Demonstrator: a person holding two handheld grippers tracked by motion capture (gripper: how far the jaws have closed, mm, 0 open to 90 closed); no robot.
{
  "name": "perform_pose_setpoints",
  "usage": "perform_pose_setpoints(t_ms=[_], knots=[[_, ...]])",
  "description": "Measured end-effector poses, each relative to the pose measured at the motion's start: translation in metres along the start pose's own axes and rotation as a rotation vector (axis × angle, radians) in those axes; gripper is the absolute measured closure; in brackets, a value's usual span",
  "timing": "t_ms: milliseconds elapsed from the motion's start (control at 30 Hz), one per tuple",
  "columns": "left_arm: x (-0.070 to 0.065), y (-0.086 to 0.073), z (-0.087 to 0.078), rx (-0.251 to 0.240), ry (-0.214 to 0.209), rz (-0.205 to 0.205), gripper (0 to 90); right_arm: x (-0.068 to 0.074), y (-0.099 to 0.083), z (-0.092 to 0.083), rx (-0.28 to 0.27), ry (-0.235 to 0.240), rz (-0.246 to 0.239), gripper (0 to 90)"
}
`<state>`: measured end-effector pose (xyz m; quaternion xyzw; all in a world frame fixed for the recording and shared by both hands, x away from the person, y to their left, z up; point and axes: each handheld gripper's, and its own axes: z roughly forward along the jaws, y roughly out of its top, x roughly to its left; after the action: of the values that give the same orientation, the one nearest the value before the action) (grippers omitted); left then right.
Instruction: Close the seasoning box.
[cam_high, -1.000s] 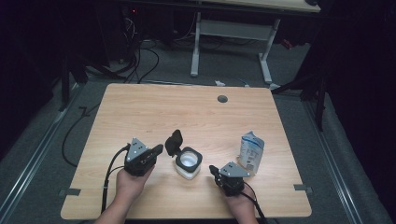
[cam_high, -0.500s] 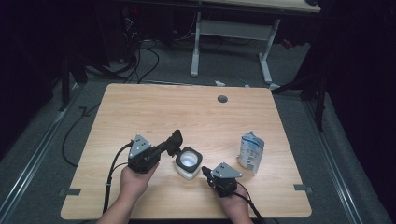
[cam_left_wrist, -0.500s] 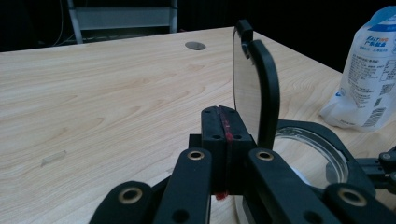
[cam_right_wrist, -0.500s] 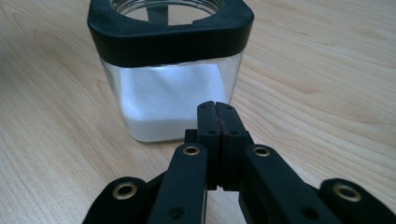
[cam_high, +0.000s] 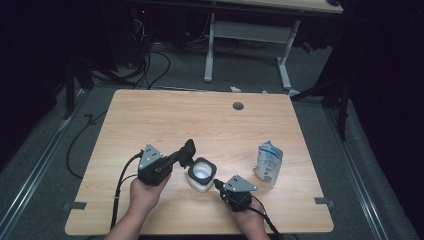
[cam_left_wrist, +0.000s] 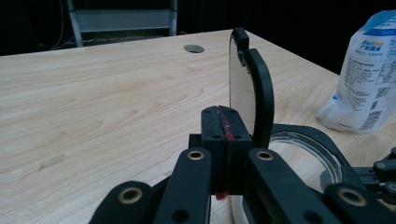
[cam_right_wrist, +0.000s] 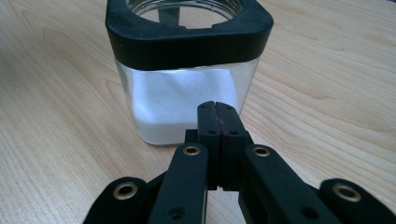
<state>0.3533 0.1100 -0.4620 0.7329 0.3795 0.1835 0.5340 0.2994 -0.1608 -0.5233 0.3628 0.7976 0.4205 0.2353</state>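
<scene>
Two clenched tools flank the square glass jar (cam_high: 201, 175) with its black collar, which stands on the wooden bench (cam_high: 165, 120) half full of white powder. The right tool (cam_high: 218, 184) grips nothing just short of its wall; the left tool (cam_high: 186, 154) rests empty beside the raised black hinged lid (cam_left_wrist: 252, 88). The jar is open, so pouring or closing seems left. Farther right stands a white-and-blue pouch (cam_high: 268, 162).

Closed hand-held gripper (cam_right_wrist: 216, 122) before jar (cam_right_wrist: 187, 70)

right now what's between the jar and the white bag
Nothing: in the high view only bare tabletop lies between the jar and the white bag.
</scene>
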Motion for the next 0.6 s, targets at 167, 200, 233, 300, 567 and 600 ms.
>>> perform_pose_setpoints(t_ms=[167, 200, 233, 300, 567, 600], knots=[[-0.003, -0.002, 0.001, -0.006, -0.016, -0.001, 89.9, 0.001, 0.001, 0.001, 0.004, -0.006, -0.006, 89.8], [-0.004, -0.003, 0.001, -0.007, -0.02, 0.0, 89.9, 0.001, 0.001, 0.001, 0.004, -0.007, -0.007, 89.8], [-0.005, -0.003, 0.001, -0.005, -0.025, 0.0, 90.0, 0.001, 0.001, 0.001, 0.005, -0.008, -0.006, 89.8], [-0.006, -0.005, 0.002, -0.004, -0.032, -0.001, 89.9, 0.001, 0.001, 0.001, 0.005, -0.008, -0.006, 89.7], [-0.017, -0.008, 0.003, -0.002, -0.043, 0.029, 89.8, 0.003, 0.001, 0.0, 0.007, -0.013, -0.007, 89.7], [-0.018, -0.009, 0.004, -0.002, -0.051, 0.027, 89.8, 0.003, 0.001, 0.0, 0.007, -0.011, -0.007, 89.6]])
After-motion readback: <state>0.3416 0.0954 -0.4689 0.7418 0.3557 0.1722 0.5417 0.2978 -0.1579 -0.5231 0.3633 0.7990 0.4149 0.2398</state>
